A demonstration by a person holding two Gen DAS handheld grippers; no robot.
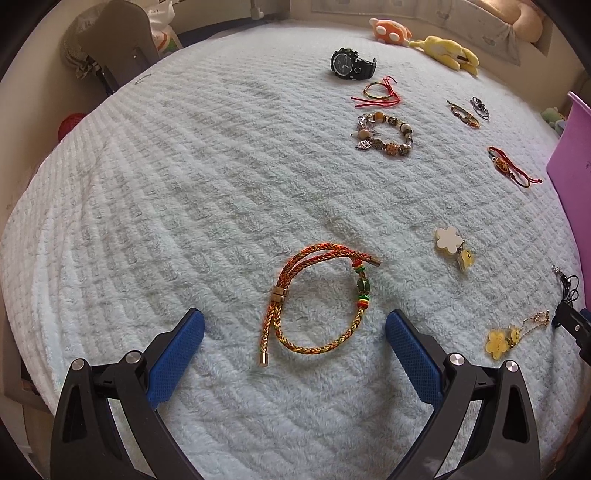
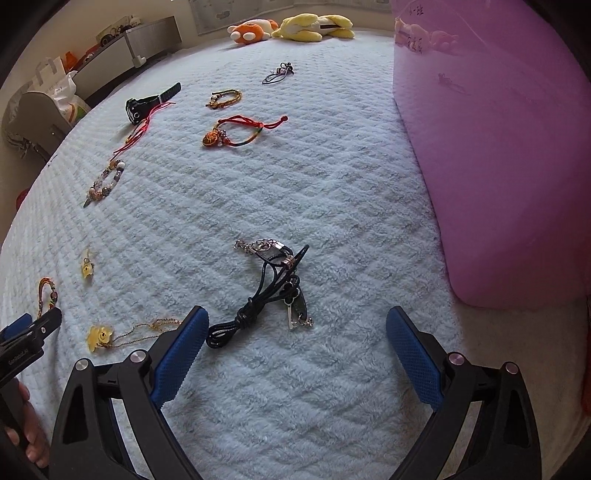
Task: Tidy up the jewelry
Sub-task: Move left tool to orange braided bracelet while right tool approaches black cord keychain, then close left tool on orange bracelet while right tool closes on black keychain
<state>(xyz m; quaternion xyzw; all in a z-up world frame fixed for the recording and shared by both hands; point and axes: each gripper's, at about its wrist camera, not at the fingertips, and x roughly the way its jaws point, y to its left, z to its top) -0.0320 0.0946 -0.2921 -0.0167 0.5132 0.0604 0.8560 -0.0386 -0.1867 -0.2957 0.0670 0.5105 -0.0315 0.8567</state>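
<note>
Jewelry lies scattered on a pale fleece bed cover (image 1: 184,184). My left gripper (image 1: 294,325) is open, hovering just short of a braided orange-and-yellow cord bracelet (image 1: 314,295) with green beads; the bracelet sits between and slightly ahead of the blue pads. My right gripper (image 2: 294,325) is open too, with a black cord necklace (image 2: 258,299) carrying a metal chain and pendant lying just ahead of its left finger (image 2: 181,350). A pink storage box (image 2: 498,166) stands to the right. Neither gripper holds anything.
Farther off lie a black watch (image 1: 351,64), a red string bracelet (image 1: 380,92), a beaded bracelet (image 1: 384,134), a red knotted bracelet (image 2: 236,133), flower charms (image 1: 454,245), a yellow charm on a gold chain (image 2: 110,336). Plush toys (image 2: 288,27) sit at the far edge. A hand (image 2: 26,424) holds the left gripper.
</note>
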